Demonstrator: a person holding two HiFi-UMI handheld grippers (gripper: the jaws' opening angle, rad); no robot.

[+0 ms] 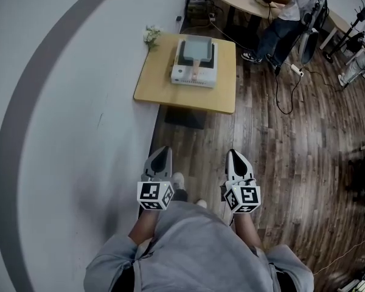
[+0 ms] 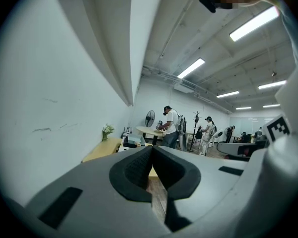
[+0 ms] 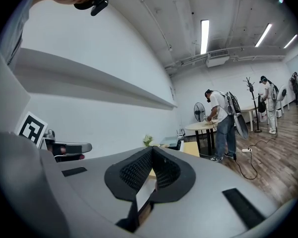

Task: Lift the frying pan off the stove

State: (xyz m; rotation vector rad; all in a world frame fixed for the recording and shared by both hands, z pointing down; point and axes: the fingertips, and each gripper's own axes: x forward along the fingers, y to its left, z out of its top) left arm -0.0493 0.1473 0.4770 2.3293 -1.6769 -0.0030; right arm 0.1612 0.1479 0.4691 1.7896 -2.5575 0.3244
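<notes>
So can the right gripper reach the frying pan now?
Probably not: the right gripper, shut, hangs by the person, with floor between it and the frying pan on the stove.

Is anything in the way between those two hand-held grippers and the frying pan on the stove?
Nothing visible does. The left hand-held gripper and right hand-held gripper are shut and empty, well short of the table; only wooden floor lies between them and the frying pan on the stove.

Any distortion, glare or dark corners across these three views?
Head view: evenly lit, wide-angle bend curves the grey wall band. Left gripper view: black fisheye rim, ceiling light blown out. Right gripper view: same black rim, ceiling strip glaring.
</notes>
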